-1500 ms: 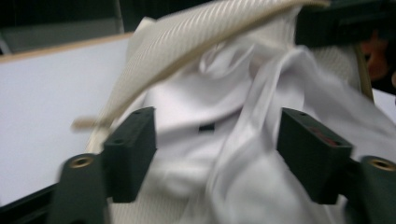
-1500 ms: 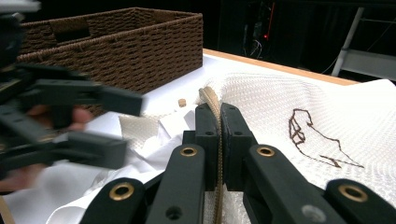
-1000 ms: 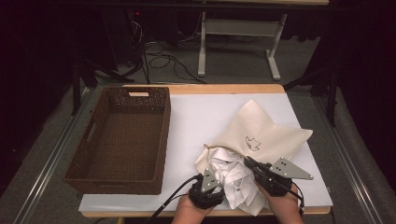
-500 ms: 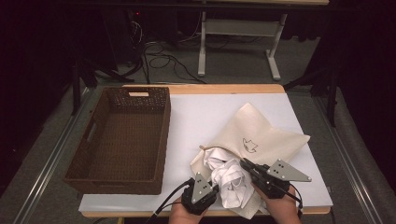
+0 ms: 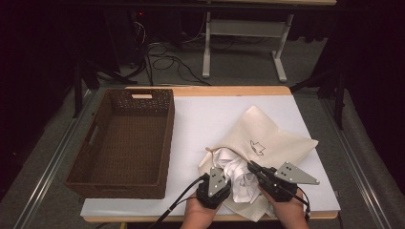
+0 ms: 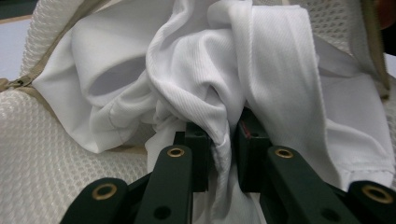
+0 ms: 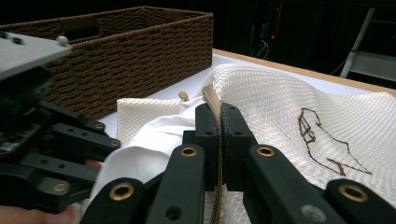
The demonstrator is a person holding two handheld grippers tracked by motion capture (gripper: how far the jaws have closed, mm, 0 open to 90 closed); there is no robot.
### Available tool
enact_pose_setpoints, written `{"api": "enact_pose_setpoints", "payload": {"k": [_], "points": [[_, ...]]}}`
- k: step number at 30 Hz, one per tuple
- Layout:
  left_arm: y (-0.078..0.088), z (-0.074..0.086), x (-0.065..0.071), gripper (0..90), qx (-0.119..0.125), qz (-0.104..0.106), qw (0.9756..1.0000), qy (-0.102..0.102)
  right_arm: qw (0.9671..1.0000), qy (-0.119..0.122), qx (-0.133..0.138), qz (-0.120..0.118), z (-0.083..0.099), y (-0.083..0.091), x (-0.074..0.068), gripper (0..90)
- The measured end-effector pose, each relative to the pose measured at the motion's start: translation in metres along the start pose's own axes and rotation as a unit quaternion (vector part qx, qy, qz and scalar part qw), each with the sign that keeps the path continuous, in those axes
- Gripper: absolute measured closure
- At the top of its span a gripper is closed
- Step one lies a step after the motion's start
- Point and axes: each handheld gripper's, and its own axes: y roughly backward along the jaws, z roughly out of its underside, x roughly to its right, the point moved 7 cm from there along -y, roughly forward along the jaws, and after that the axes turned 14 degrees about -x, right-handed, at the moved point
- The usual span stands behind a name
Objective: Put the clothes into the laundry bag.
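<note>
On the white tabletop (image 5: 229, 119), right of the brown woven wicker basket (image 5: 126, 138), lies a cream mesh zip bag (image 5: 272, 138). The left claw (image 6: 223, 140), its jaws having just been closing, pinches a fold of crumpled white cloth (image 6: 205, 70) at the bag's mouth. The right claw (image 7: 219, 135), pressed together, pinches the bag's zipper edge.

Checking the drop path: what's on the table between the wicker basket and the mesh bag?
Nothing: in the high view bare white table separates the wicker basket from the mesh bag.
</note>
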Motion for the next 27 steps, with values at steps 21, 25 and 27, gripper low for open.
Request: {"api": "enact_pose_setpoints", "payload": {"k": [21,25,27], "points": [[-0.021,-0.005,-0.012,63.8,-0.013,-0.014,0.9998,0.01,1.0,0.002,0.003,-0.001,0.0,0.002,0.001,89.0],[-0.004,0.003,-0.017,51.7,-0.003,-0.016,0.9997,0.016,1.0,0.0,0.001,-0.001,0.0,0.001,0.0,89.0],[0.003,0.007,-0.019,46.9,-0.003,-0.021,0.9997,0.014,1.0,0.002,0.001,-0.001,0.0,0.001,0.0,89.0]]}}
